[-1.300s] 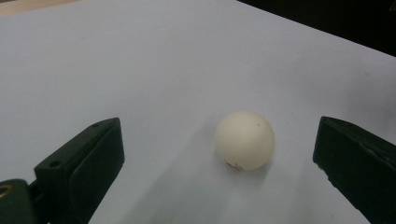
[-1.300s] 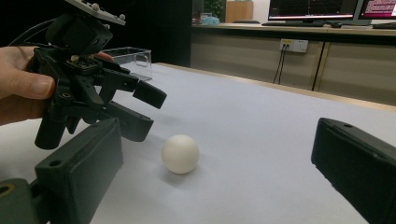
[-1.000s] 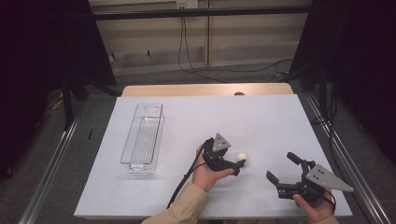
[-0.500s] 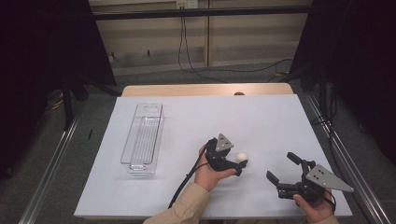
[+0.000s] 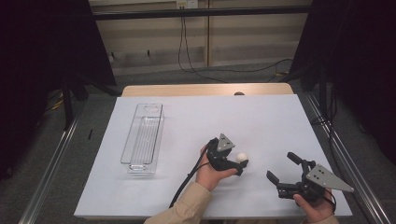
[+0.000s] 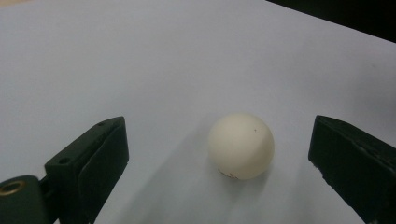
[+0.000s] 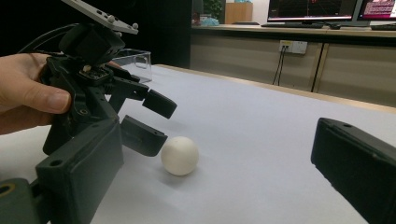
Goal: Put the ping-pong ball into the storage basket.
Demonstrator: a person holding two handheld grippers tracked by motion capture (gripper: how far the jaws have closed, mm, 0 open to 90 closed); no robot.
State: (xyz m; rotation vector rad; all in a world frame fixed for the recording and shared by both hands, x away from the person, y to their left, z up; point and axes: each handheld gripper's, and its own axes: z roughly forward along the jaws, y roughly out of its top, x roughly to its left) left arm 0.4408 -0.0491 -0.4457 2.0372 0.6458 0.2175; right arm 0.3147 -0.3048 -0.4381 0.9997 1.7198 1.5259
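The ball lies on the white desk, between the jaws of the left claw, which have just been closing but stand clear of it. The right claw gapes wide nearby.

Legible text, labels, brands, numbers, signs: none that I can read. Monitors behind the table carry coloured on-screen lines, too small and blurred for me to make out.
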